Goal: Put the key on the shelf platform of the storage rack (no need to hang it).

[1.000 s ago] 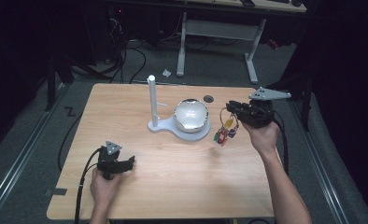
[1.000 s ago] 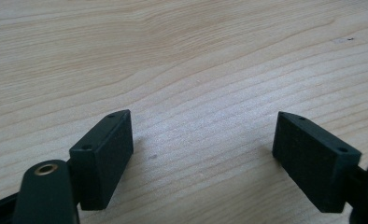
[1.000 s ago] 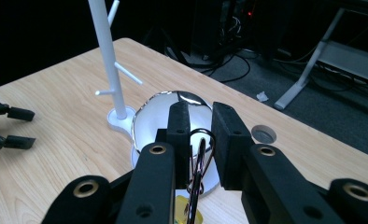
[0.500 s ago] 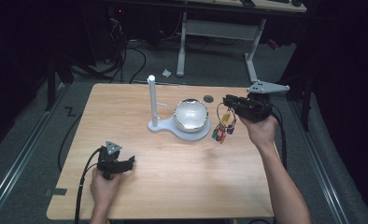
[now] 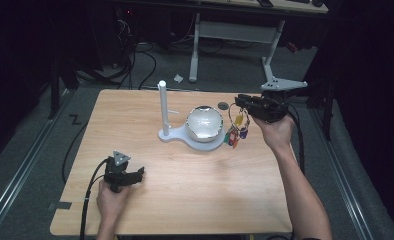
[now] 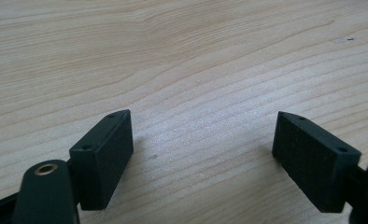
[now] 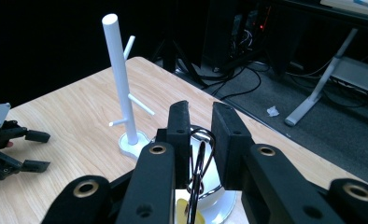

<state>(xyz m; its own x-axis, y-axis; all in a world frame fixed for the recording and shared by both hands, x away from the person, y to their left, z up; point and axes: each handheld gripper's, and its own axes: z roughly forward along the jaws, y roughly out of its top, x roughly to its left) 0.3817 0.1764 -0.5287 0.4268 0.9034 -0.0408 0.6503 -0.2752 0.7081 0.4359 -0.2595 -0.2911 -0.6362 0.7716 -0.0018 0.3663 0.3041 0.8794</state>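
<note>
A black wire key ring (image 5: 234, 120) with several coloured tags (image 5: 233, 137) hangs from my right gripper (image 5: 239, 102), which is shut on it above the table's right side. In the right gripper view the ring (image 7: 201, 156) sits pinched between the jaws of the right gripper (image 7: 201, 114). Left of it stands a white peg stand (image 5: 162, 106) whose base carries a shiny bowl (image 5: 204, 123); the stand's post (image 7: 121, 84) rises just beyond the jaws. My left gripper (image 5: 138, 175) rests open on the wood near the front left, its jaws (image 6: 203, 135) holding nothing.
A small dark disc (image 5: 223, 105) lies on the table (image 5: 195, 200) behind the bowl. Beyond the far edge are a white desk frame (image 5: 235, 35) and floor cables (image 5: 135, 55). The left gripper (image 7: 32, 149) shows far off in the right gripper view.
My right gripper has risen a little and drifted toward the far edge, carrying the key ring with it. The left gripper has stayed put.
</note>
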